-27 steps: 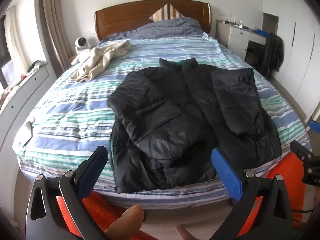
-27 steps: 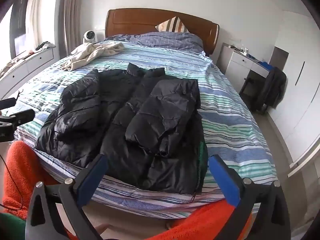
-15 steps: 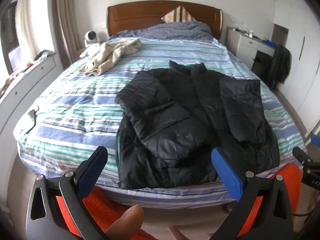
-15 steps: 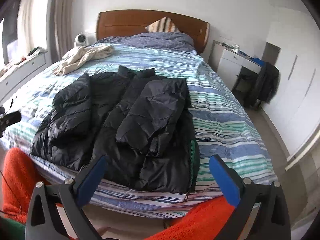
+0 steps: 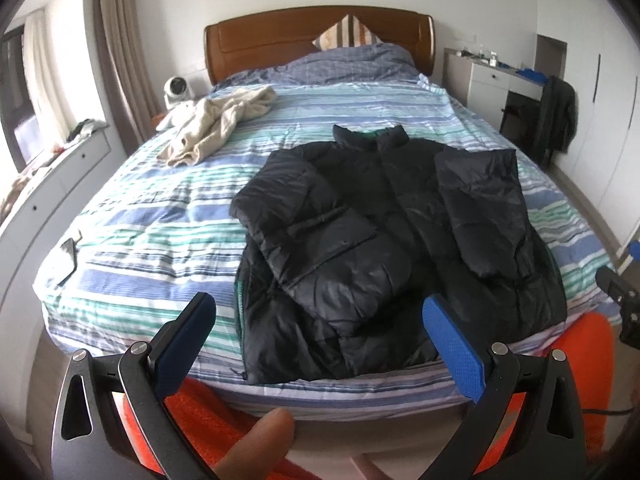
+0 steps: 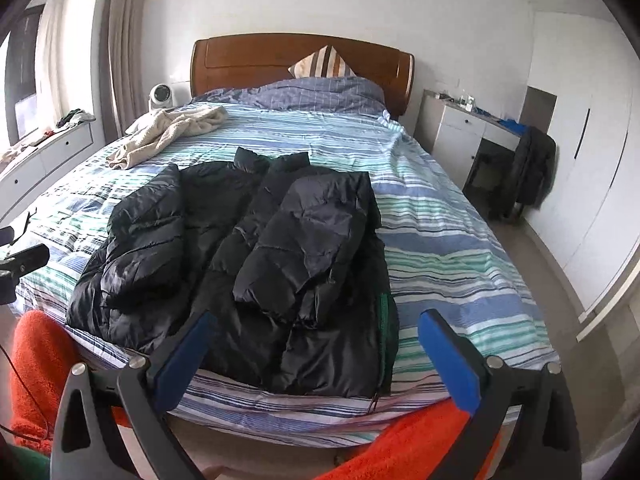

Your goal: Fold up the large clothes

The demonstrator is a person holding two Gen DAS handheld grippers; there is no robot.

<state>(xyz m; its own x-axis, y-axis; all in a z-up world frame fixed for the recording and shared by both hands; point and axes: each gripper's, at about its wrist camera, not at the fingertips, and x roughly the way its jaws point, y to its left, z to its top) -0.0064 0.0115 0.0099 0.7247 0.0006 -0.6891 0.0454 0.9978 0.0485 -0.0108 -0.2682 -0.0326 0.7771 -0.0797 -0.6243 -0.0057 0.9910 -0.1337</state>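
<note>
A black puffer jacket (image 5: 384, 240) lies front up on the striped bed (image 5: 160, 216), collar toward the headboard, both sleeves folded in over the body. It also shows in the right wrist view (image 6: 248, 272). My left gripper (image 5: 320, 316) is open and empty, held back from the foot of the bed by the jacket's hem. My right gripper (image 6: 316, 328) is open and empty, also off the bed's foot edge, near the jacket's right hem corner.
A cream garment (image 5: 216, 124) lies crumpled at the bed's far left. A wooden headboard (image 5: 316, 36) and pillows stand at the back. A white desk (image 5: 492, 80) and a chair with a dark coat (image 5: 560, 116) stand to the right. White drawers (image 5: 48, 192) run along the left.
Both grippers have pulled back and risen slightly from the bed, so the jacket sits farther away in both views. The jacket has not moved. Both grippers stayed open.
</note>
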